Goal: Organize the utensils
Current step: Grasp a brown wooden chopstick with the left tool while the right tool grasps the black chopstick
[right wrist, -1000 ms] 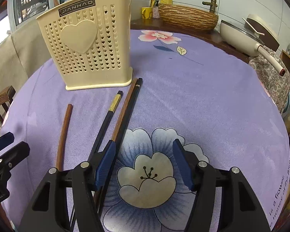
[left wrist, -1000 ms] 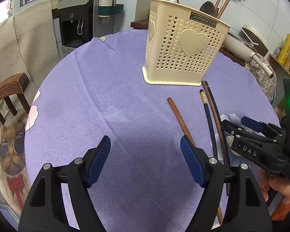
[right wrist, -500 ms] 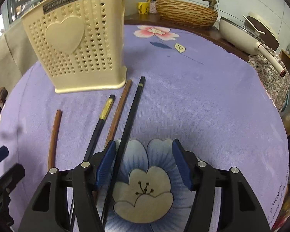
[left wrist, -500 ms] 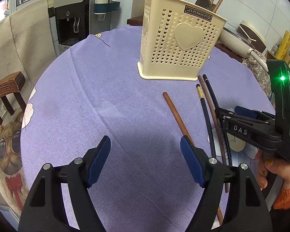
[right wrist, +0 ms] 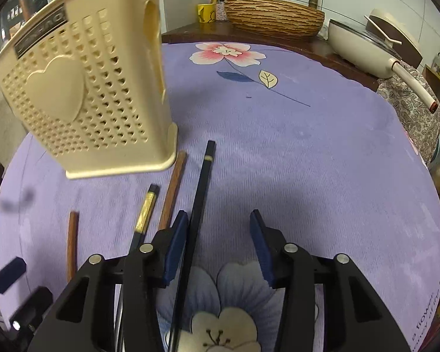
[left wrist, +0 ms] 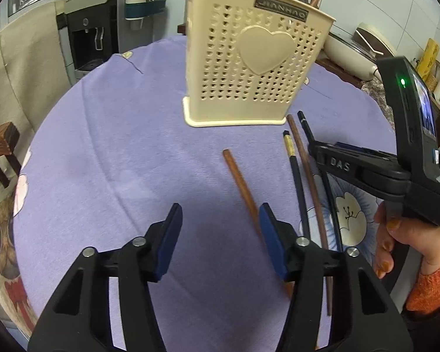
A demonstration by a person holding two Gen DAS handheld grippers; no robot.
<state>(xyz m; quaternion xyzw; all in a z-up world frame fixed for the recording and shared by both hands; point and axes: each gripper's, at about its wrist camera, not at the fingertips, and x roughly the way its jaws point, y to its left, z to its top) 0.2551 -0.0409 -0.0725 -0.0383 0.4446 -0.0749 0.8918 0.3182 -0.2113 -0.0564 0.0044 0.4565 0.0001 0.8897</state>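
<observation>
A cream perforated utensil holder [left wrist: 249, 70] with a heart stands upright on the purple tablecloth; it also shows in the right wrist view [right wrist: 82, 102]. Several chopsticks lie in front of it: a brown one [left wrist: 240, 184], a black one with a gold band [left wrist: 296, 176], a long brown one [left wrist: 308, 176] and a plain black one [right wrist: 199, 199]. My left gripper [left wrist: 220, 237] is open and empty, its right finger beside the brown chopstick. My right gripper [right wrist: 218, 246] is open low over the table, the plain black chopstick lying just inside its left finger [right wrist: 177, 243].
The round table's cloth [right wrist: 308, 152] has flower prints. A cream pan [right wrist: 375, 50] and a woven basket [right wrist: 272, 19] stand beyond the far edge. A wooden chair [left wrist: 0, 152] and a water dispenser [left wrist: 88, 32] stand at the left.
My right gripper has moved forward and left, so the plain black chopstick now lies between its fingers. My left gripper has edged closer to the holder.
</observation>
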